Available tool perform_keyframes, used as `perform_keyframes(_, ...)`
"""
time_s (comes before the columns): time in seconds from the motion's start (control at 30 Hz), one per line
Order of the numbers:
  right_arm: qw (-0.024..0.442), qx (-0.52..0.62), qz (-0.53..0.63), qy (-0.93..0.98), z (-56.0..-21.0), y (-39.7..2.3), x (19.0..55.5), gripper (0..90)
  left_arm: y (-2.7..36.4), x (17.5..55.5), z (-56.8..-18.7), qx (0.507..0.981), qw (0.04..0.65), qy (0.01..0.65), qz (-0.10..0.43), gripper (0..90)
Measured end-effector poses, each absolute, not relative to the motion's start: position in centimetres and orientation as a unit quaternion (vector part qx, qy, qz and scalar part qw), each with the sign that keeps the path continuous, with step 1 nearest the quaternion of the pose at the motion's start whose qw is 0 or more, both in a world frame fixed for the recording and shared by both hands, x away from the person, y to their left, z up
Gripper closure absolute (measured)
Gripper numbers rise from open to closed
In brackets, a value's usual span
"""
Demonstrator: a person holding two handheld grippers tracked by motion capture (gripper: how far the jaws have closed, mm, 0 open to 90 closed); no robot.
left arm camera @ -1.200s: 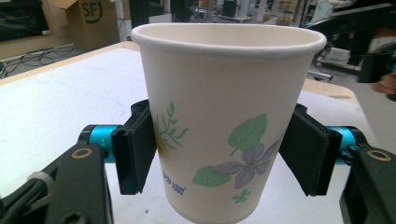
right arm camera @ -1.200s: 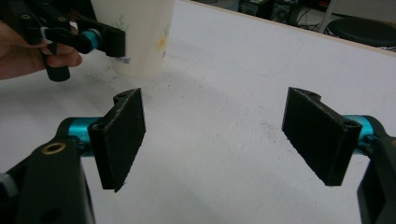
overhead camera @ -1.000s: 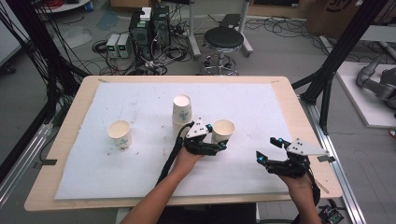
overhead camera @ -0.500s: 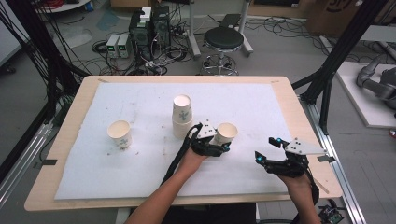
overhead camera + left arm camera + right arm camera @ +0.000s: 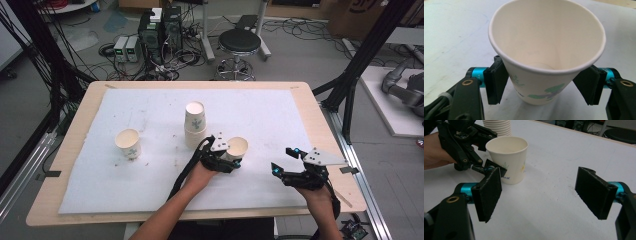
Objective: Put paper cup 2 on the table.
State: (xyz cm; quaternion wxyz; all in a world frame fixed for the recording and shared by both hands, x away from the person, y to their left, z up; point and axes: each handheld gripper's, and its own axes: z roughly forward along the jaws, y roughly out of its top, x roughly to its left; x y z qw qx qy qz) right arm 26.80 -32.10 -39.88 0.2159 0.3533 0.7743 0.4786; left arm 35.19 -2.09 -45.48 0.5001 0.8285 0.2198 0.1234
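Observation:
A white paper cup (image 5: 238,146) (image 5: 546,37) with a green print stands on the white mat, right of centre. My left gripper (image 5: 234,160) (image 5: 541,85) is shut on its lower wall, one black pad on each side. In the right gripper view the same cup (image 5: 509,161) sits ahead and to the left, with the left gripper (image 5: 495,170) at its base. My right gripper (image 5: 282,160) (image 5: 541,195) hovers open to the right of the cup, with nothing between its pads.
A stack of paper cups (image 5: 195,122) (image 5: 497,126) stands just behind the left gripper. A single cup (image 5: 127,142) stands at the left of the mat (image 5: 125,190). Beyond the wooden table's far edge are a stool (image 5: 240,42) and cabled equipment.
The left gripper and its cup have shifted slightly toward the near edge. The right gripper has stayed in place.

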Motion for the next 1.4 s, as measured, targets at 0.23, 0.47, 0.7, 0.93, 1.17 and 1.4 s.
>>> perform_keyframes(0.23,0.215,0.35,0.478,0.776,-40.0,-32.1,26.9,21.9,-1.3,35.1,-45.4,0.815,0.52,0.229,0.11,21.9)
perform_keyframes(0.47,0.215,0.35,0.477,0.777,-40.0,-32.1,27.0,21.9,1.4,33.9,-45.2,0.803,0.538,0.234,0.103,18.1)
perform_keyframes(0.7,0.209,0.346,0.48,0.779,-40.1,-31.9,27.0,21.9,5.1,31.7,-44.3,0.777,0.581,0.216,0.113,17.9)
perform_keyframes(0.93,0.21,0.337,0.476,0.784,-40.2,-31.2,27.1,20.9,10.5,30.7,-43.0,0.743,0.61,0.241,0.133,16.7)
perform_keyframes(1.17,0.211,0.334,0.478,0.785,-40.3,-31.1,27.1,21.0,15.5,29.5,-42.1,0.709,0.626,0.271,0.177,16.9)
perform_keyframes(1.4,0.218,0.335,0.484,0.779,-40.1,-31.3,26.8,20.9,18.0,28.0,-42.3,0.696,0.631,0.281,0.194,17.1)
